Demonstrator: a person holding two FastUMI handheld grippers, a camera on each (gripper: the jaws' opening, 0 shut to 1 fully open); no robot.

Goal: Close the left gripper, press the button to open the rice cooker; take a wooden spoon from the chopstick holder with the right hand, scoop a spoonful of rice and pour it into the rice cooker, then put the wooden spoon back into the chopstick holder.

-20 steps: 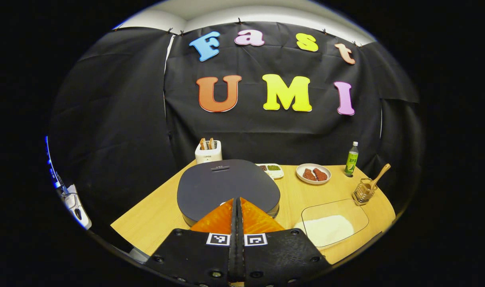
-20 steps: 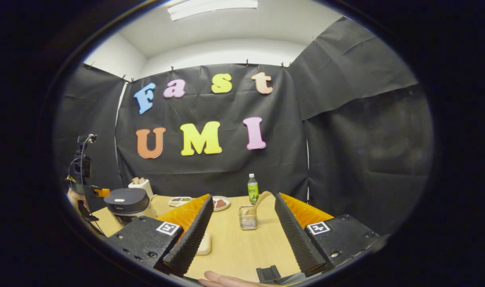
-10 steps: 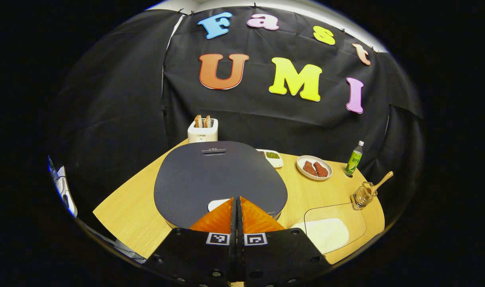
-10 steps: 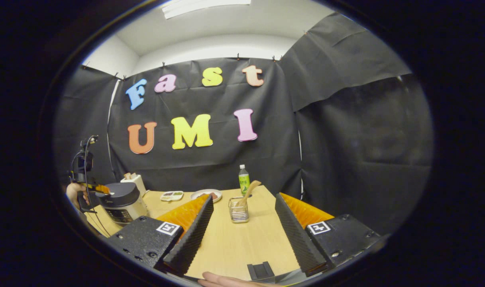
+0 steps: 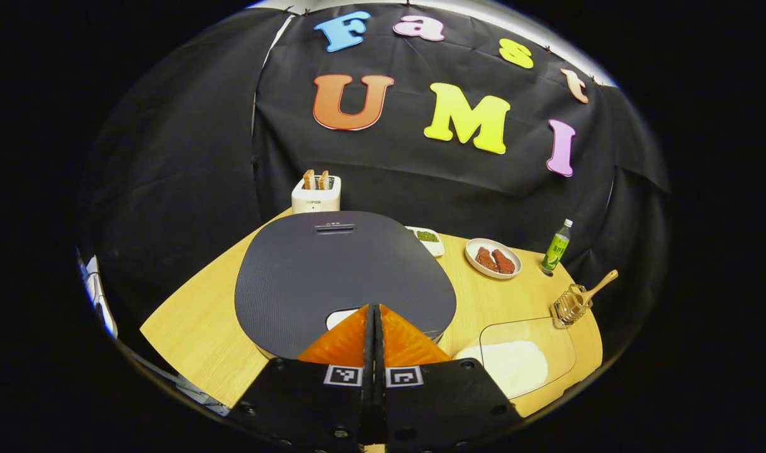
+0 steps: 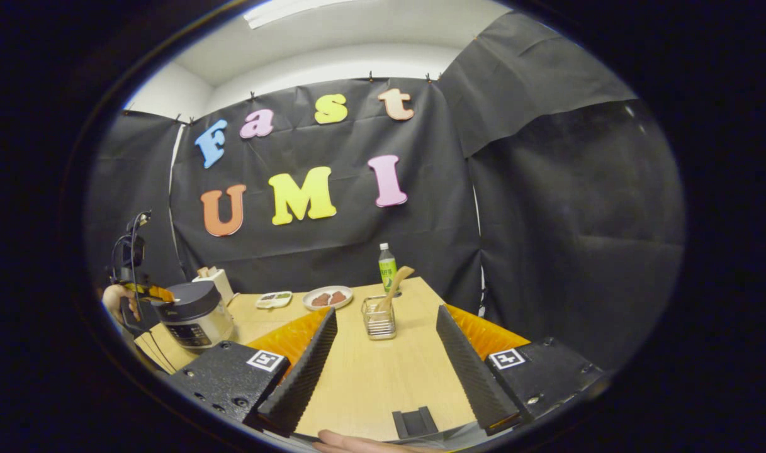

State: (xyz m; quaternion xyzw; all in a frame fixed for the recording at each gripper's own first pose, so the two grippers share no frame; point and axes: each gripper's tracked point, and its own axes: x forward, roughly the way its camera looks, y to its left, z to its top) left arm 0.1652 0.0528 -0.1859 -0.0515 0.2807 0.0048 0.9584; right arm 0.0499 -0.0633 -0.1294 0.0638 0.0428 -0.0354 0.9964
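Left gripper view: the rice cooker (image 5: 338, 277) stands on the table (image 5: 194, 327) with its lid down, and the left gripper (image 5: 373, 314), fingers pressed together on nothing, now sits lower and nearer over the lid's front edge than a second ago, its tips at the pale button (image 5: 338, 318). Judgement: the press is at hand or just starting; the lid has not sprung. Right of the cooker lies the clear tray of rice (image 5: 515, 365), and beyond that tray, near the table's right edge, the chopstick holder (image 5: 568, 306) with the wooden spoon (image 5: 597, 286) leaning out of it. Right gripper view: the right gripper (image 6: 383, 365) stands wide and empty, aimed at the holder (image 6: 378, 321), with bare tabletop between. Behind the cooker are a toaster (image 5: 315, 194), plate (image 5: 493, 258) and bottle (image 5: 554, 247), clear of both paths.
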